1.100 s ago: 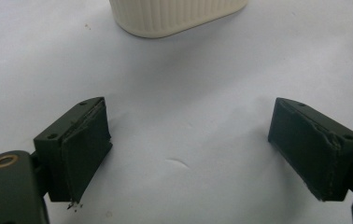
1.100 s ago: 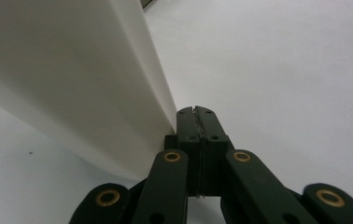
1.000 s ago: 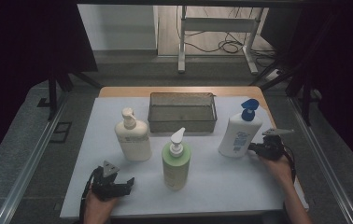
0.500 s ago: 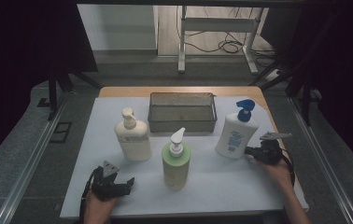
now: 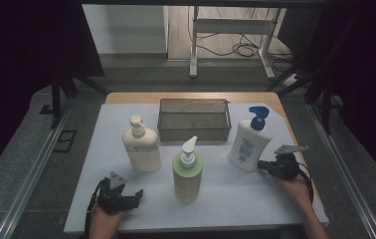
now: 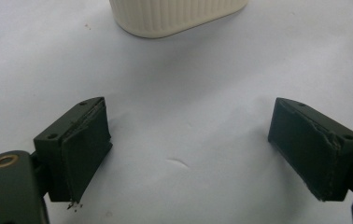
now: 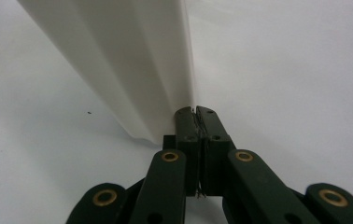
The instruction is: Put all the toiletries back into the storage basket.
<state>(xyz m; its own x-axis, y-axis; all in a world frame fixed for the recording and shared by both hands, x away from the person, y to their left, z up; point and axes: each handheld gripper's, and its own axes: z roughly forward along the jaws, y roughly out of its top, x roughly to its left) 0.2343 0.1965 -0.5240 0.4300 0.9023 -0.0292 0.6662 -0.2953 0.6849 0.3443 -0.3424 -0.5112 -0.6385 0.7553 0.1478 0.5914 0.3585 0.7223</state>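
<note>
With its jaws pressed together and empty, the right gripper (image 5: 264,165) noses against the base of the blue-pump bottle (image 5: 248,144) at the desk's (image 5: 255,199) right (left gripper (image 5: 132,195) wide open, idle), so push low and slowly lest it topple.

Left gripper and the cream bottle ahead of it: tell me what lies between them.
Nothing. In the left gripper view, bare white table cover runs from the open left gripper to the cream bottle; the high view agrees.
</note>
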